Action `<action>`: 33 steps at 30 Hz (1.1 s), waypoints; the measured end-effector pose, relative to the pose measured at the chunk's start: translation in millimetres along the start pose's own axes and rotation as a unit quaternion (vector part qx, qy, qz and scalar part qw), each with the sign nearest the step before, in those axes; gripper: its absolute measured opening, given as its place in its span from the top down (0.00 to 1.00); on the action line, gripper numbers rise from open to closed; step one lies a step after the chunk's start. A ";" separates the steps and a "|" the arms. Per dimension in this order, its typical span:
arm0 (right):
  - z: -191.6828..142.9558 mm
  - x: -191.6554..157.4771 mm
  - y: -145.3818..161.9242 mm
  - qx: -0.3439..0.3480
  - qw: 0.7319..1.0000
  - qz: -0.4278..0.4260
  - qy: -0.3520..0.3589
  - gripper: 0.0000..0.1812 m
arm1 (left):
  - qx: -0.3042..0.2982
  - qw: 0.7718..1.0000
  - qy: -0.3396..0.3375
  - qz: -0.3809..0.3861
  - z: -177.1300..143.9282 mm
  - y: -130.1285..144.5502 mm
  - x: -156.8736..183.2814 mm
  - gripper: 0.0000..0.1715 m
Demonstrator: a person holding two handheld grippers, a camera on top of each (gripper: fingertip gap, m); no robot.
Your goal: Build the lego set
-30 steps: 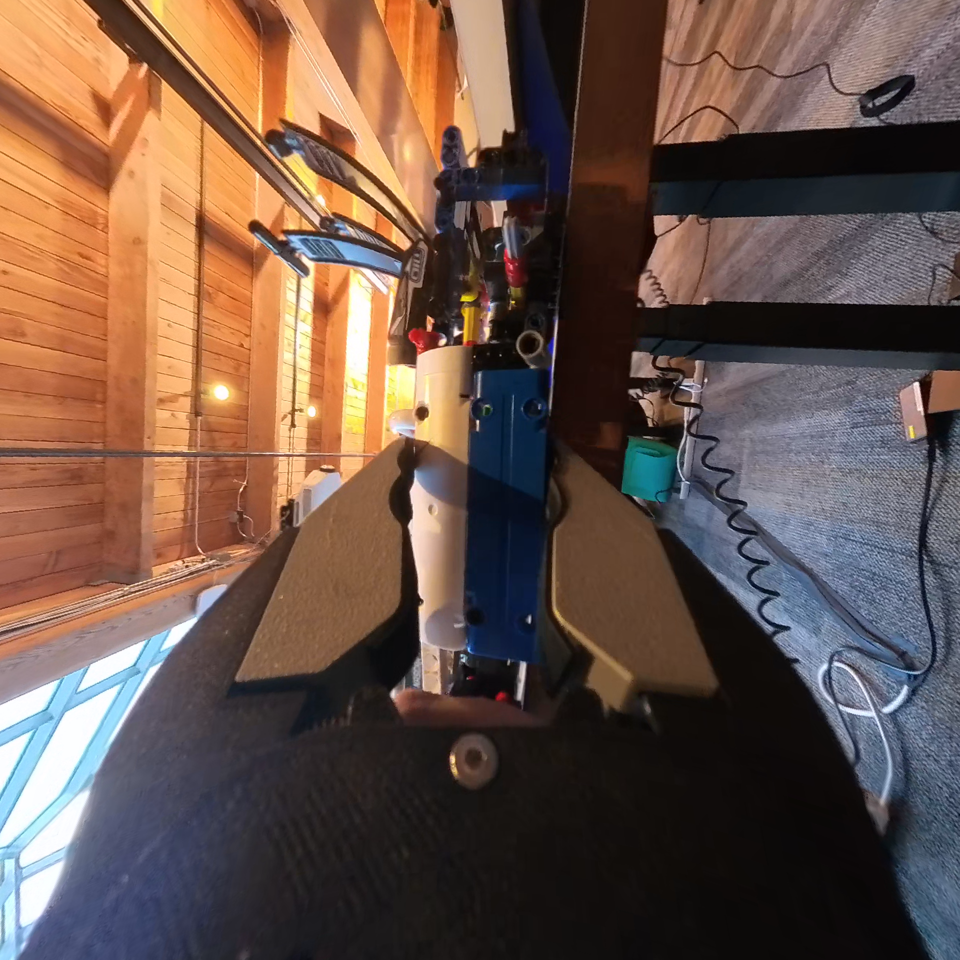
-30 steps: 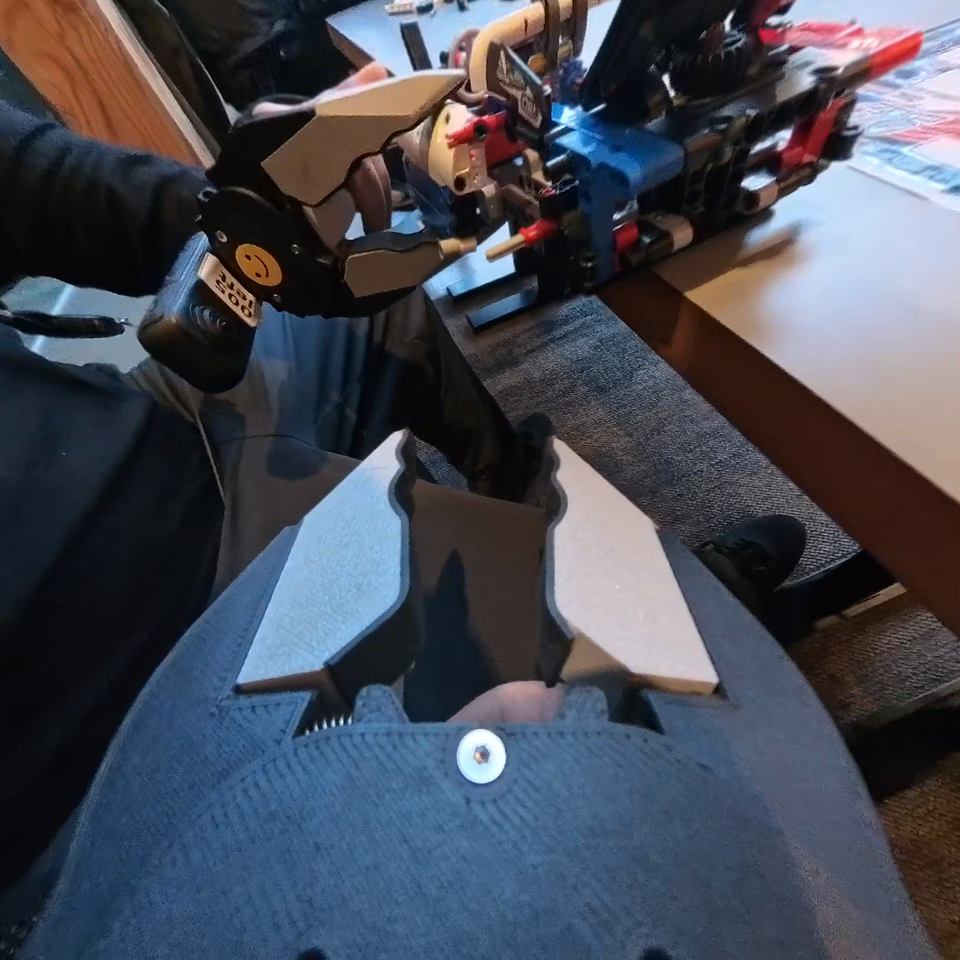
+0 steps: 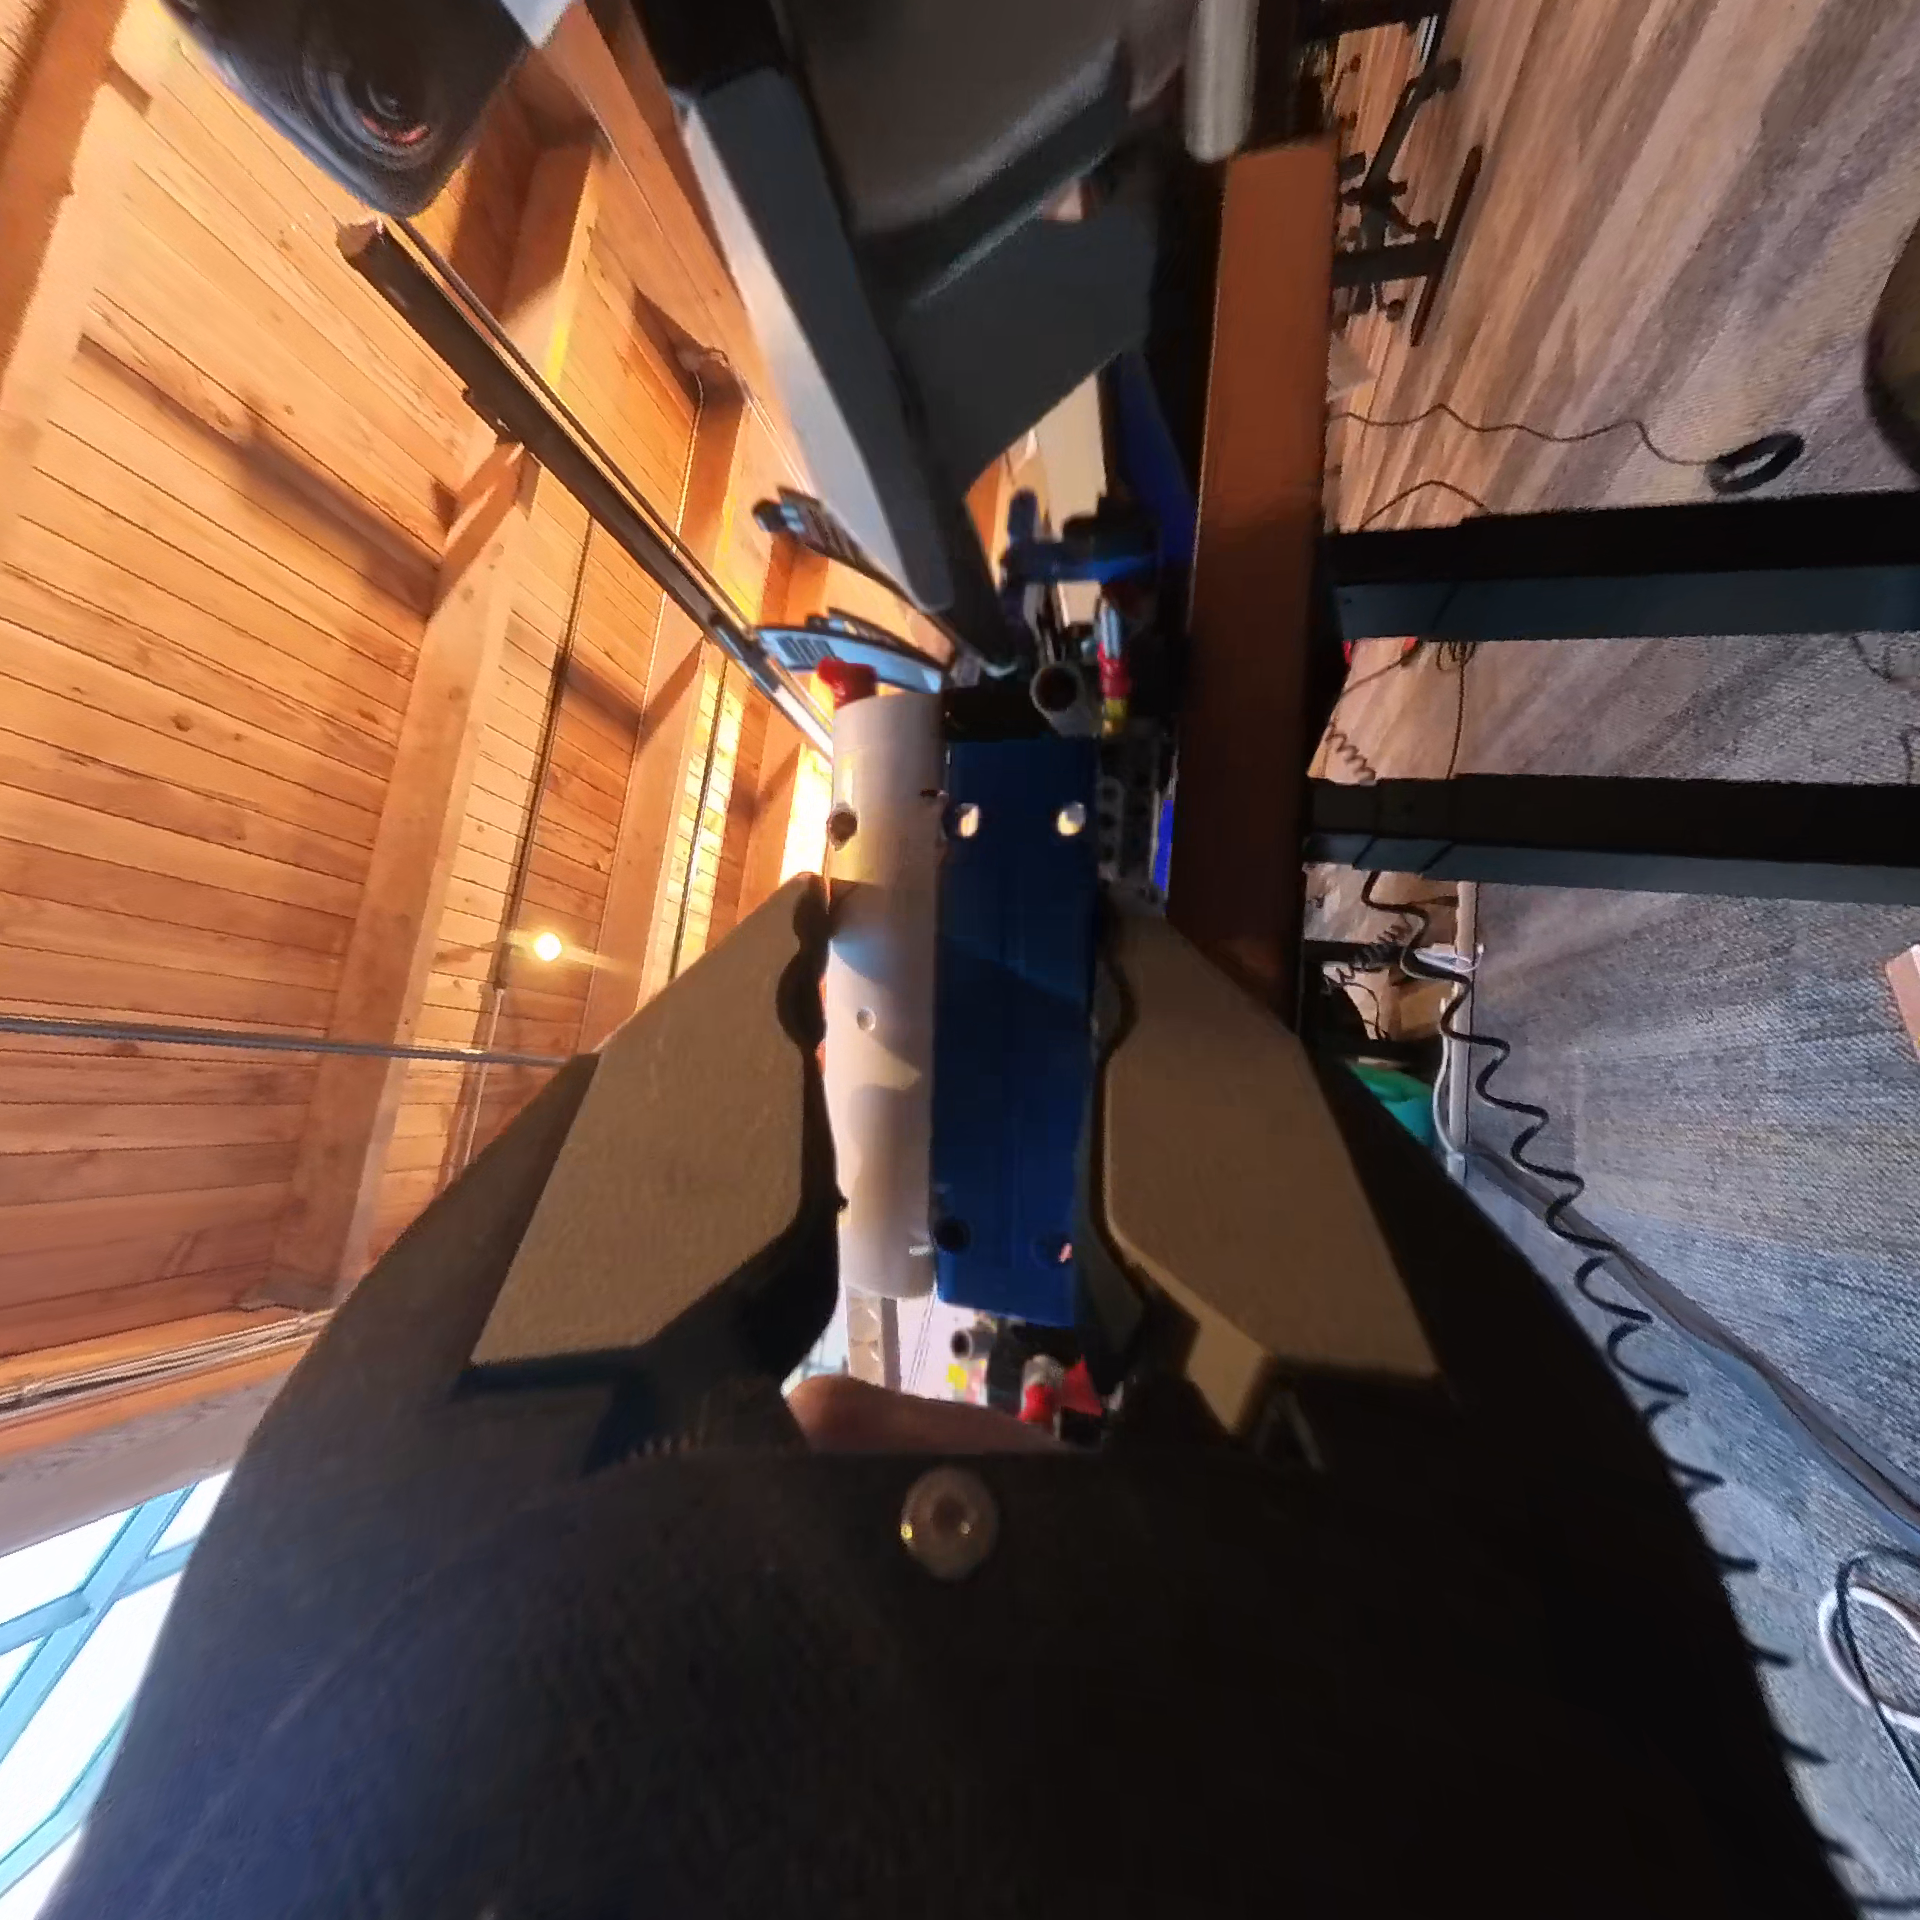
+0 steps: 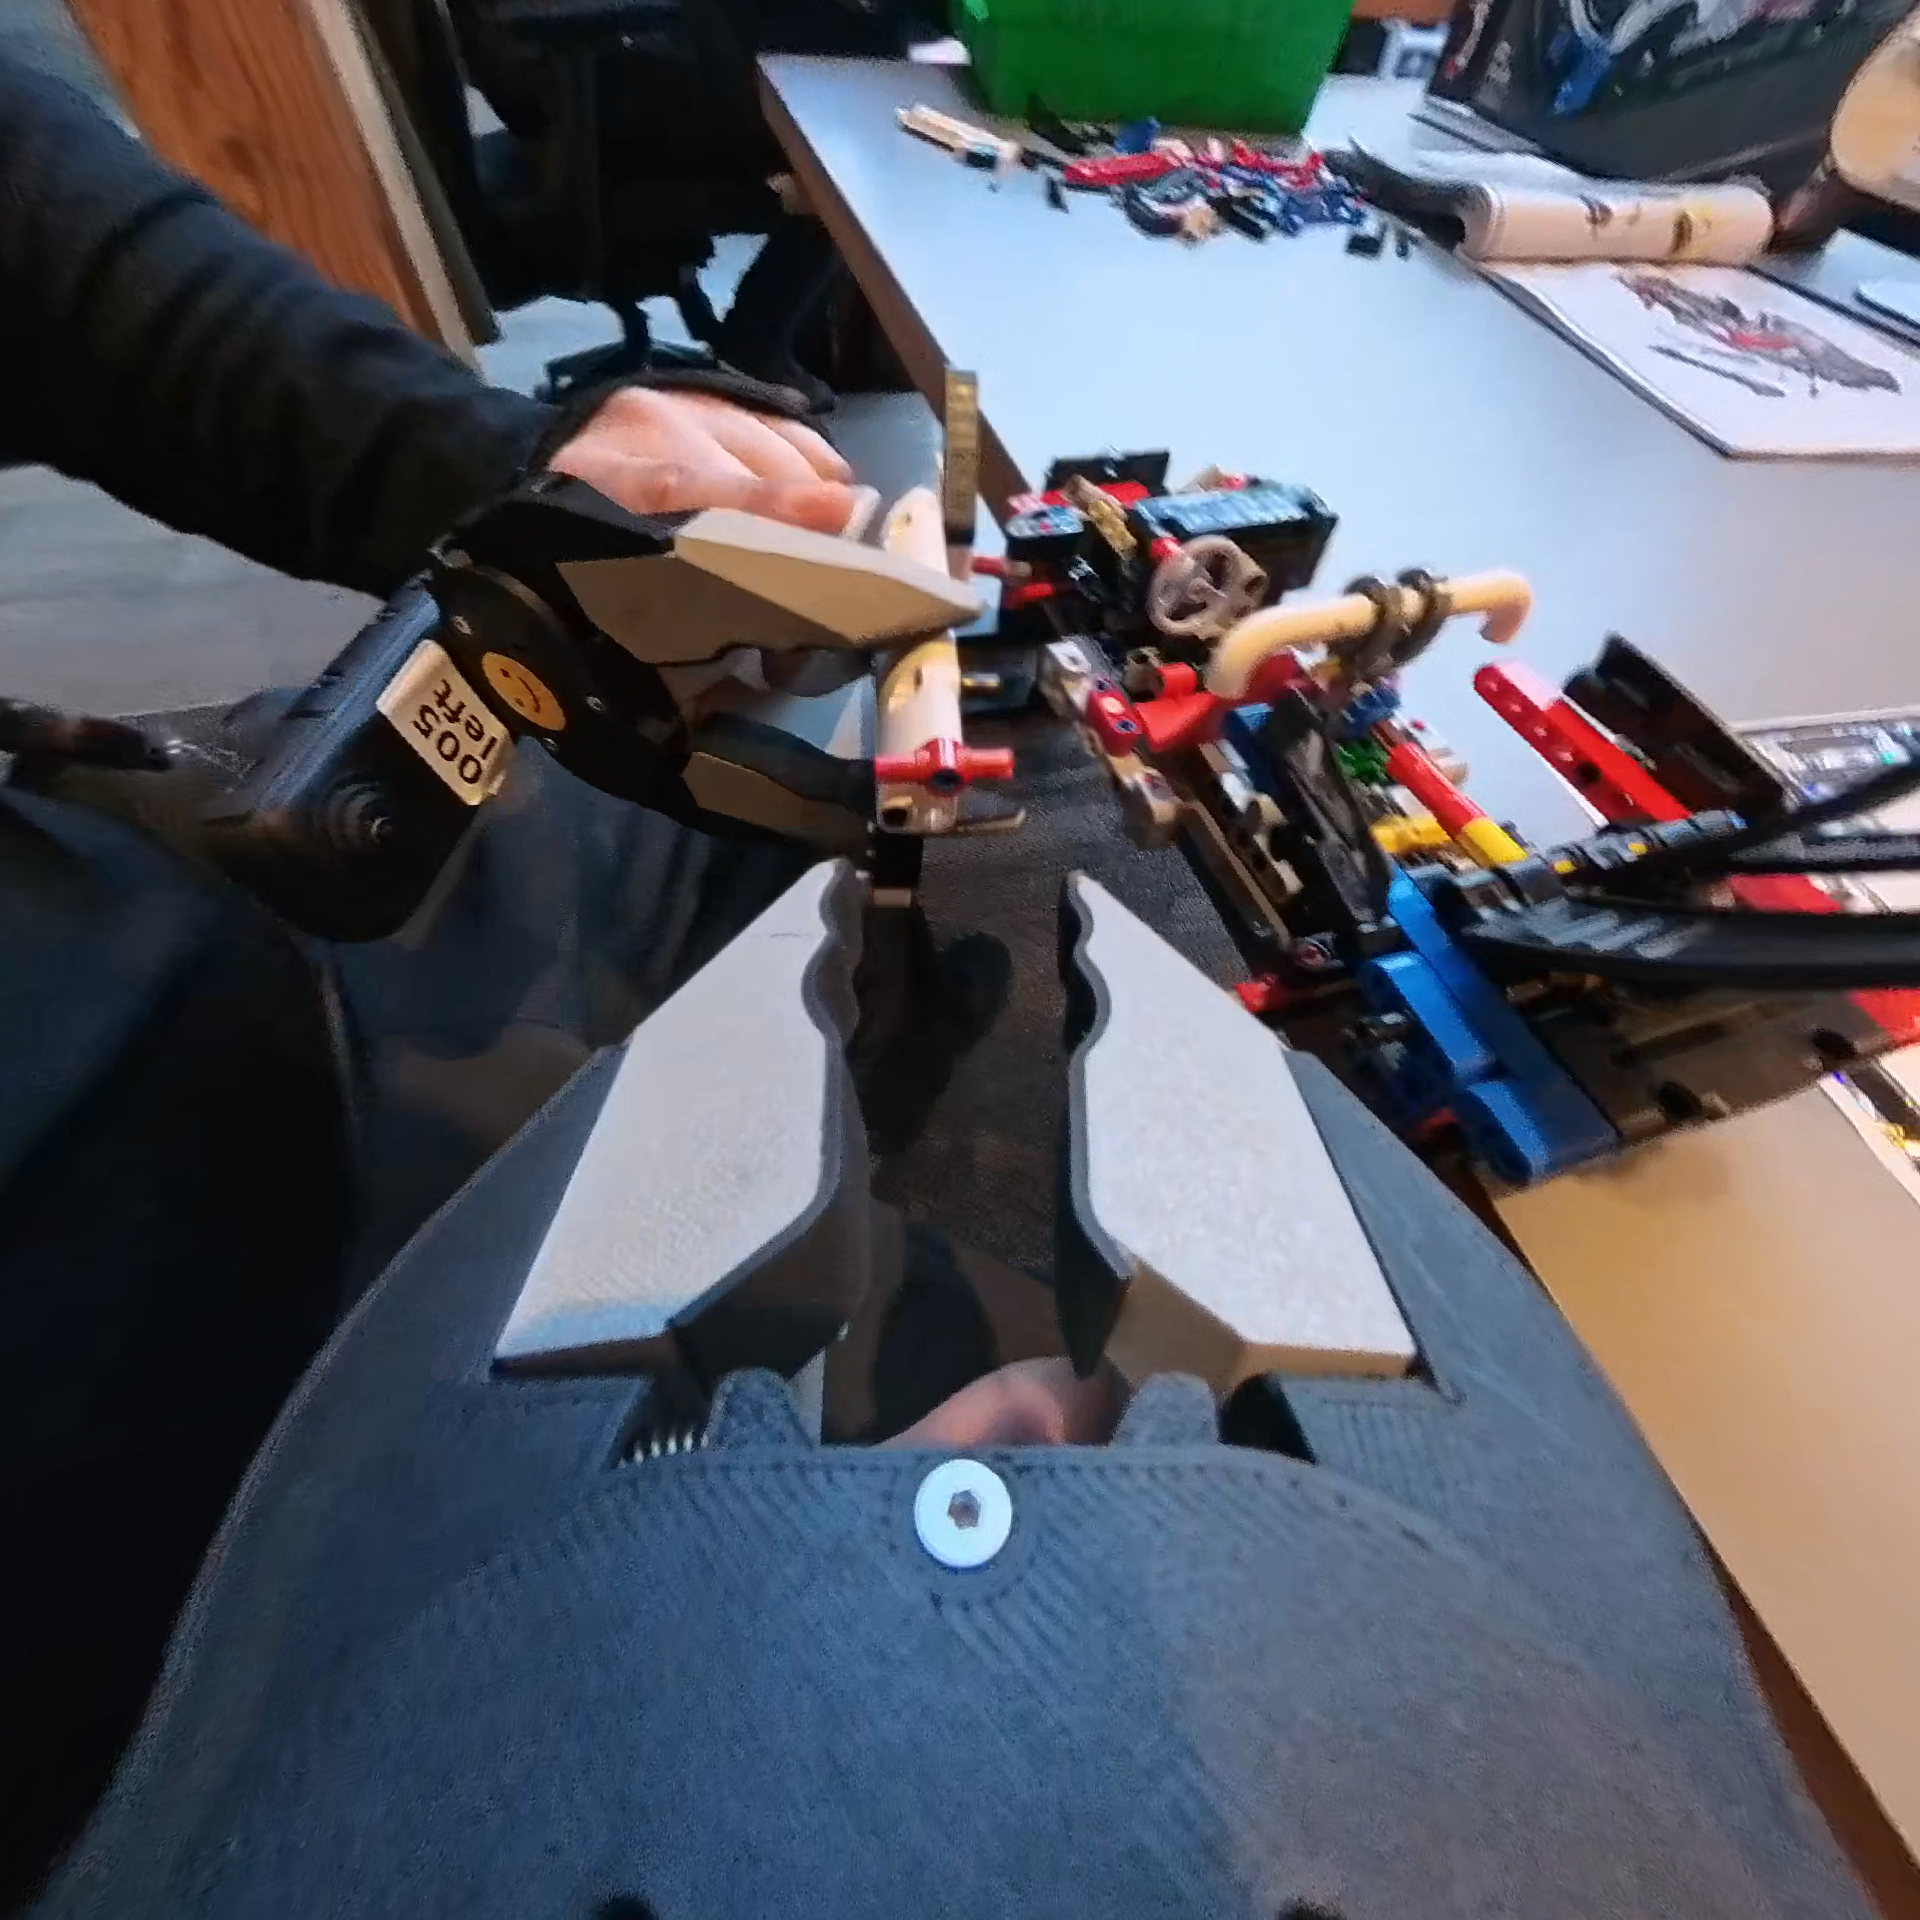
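Note:
The lego model [image 3: 1013, 987] is a long car-like build with a blue panel and a white panel [image 3: 878, 935]. My left gripper [image 3: 961, 914] is shut on it across these two panels. In the right wrist view the model [image 4: 1351, 810] lies partly on the table edge, and the left gripper [image 4: 920, 707] clamps its white end beside a red pin [image 4: 940, 774]. My right gripper [image 4: 956, 883] is open and empty, just below the left gripper's tips. It also shows at the top of the left wrist view [image 3: 883, 312].
The grey table [image 4: 1455, 416] carries several loose lego pieces [image 4: 1226, 187], a green bin [image 4: 1143, 52], an open instruction booklet [image 4: 1766, 343] and a box [image 4: 1662, 73]. Carpet with cables [image 3: 1558, 1195] and black table legs [image 3: 1610, 831] lie below.
My right gripper has risen and come close under the left gripper and the model's white end; it now enters the left wrist view. The left gripper still holds the model.

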State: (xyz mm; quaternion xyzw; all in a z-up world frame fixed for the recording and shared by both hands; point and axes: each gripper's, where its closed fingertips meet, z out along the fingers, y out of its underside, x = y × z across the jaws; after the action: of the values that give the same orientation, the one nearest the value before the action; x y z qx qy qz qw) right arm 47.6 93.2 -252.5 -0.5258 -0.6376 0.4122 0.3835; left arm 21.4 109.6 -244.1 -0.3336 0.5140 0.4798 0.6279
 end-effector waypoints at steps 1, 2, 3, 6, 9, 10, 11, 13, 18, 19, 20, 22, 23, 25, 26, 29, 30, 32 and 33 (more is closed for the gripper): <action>-1.2 -5.3 -3.6 0.004 1.000 -0.008 -0.005 0.78 | 0.006 1.000 -0.001 -0.003 -2.3 -5.3 -2.3 0.73; -1.4 -9.2 -6.3 0.006 1.000 -0.016 -0.006 0.78 | 0.011 1.000 -0.002 -0.005 -3.7 -10.1 -4.4 0.73; -1.8 -14.2 -8.9 0.007 1.000 -0.023 -0.008 0.79 | 0.013 1.000 -0.002 -0.008 -4.1 -13.9 -6.1 0.73; 2.5 -20.8 -8.2 -0.006 0.999 -0.035 -0.005 0.83 | 0.008 1.000 -0.004 -0.019 -1.1 -19.8 -10.1 0.73; 3.6 -19.7 -7.0 -0.009 0.999 -0.037 0.002 0.89 | -0.009 1.000 0.003 -0.027 2.5 -19.0 -8.7 0.70; 3.3 -19.4 -7.8 -0.007 1.000 -0.024 0.000 0.90 | -0.016 0.999 0.004 -0.030 3.2 -17.7 -8.6 0.70; 3.5 -18.9 -8.6 -0.004 1.000 -0.007 -0.002 0.90 | -0.021 0.999 0.007 -0.033 3.7 -16.9 -8.6 0.73; 4.0 -17.1 -9.4 0.000 1.000 0.011 0.003 0.91 | -0.040 0.998 0.017 -0.041 4.6 -14.4 -7.6 0.70; 4.7 -15.8 -11.3 0.010 1.000 -0.001 0.013 0.91 | -0.083 0.994 0.028 -0.068 2.9 -9.7 -6.9 0.71; 4.3 -14.7 -11.6 0.011 1.000 -0.003 0.016 0.91 | -0.086 0.993 0.030 -0.072 2.3 -9.7 -6.8 0.71; 3.8 -13.5 -11.9 0.012 1.000 -0.004 0.020 0.91 | -0.089 0.993 0.033 -0.074 1.8 -9.6 -6.7 0.71; 3.3 -11.7 -11.7 0.013 1.000 -0.003 0.022 0.91 | -0.092 0.992 0.037 -0.079 0.8 -10.7 -7.6 0.71; 3.4 -11.6 -11.4 0.014 1.000 0.000 0.020 0.91 | -0.097 0.991 0.040 -0.083 0.3 -10.5 -7.5 0.70; 3.5 -10.5 -10.7 0.013 1.000 0.000 0.021 0.91 | -0.106 0.990 0.044 -0.086 0.5 -9.6 -7.2 0.69; 3.3 -10.1 -10.5 0.012 1.000 -0.002 0.023 0.91 | -0.108 0.989 0.046 -0.086 0.6 -9.0 -6.7 0.69; 4.4 -9.9 -9.0 0.008 1.000 -0.007 0.024 0.91 | -0.117 0.988 0.055 -0.088 0.0 -8.5 -3.8 0.70; 4.3 -10.2 -8.6 0.008 1.000 -0.008 0.025 0.91 | -0.119 0.987 0.058 -0.089 -0.4 -8.9 -2.5 0.71; 4.2 -10.4 -8.5 0.007 1.000 -0.014 0.027 0.91 | -0.121 0.987 0.060 -0.088 -0.4 -9.3 -1.6 0.71; 4.4 -10.0 -8.3 0.006 0.999 -0.019 0.030 0.91 | -0.123 0.987 0.062 -0.089 -0.6 -8.9 -1.2 0.71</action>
State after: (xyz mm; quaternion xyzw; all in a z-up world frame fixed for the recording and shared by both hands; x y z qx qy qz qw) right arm 42.1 81.9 -246.9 -0.5234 -0.6330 0.3929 0.4134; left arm 29.7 105.9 -243.7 -0.4812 0.4573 0.4604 0.5894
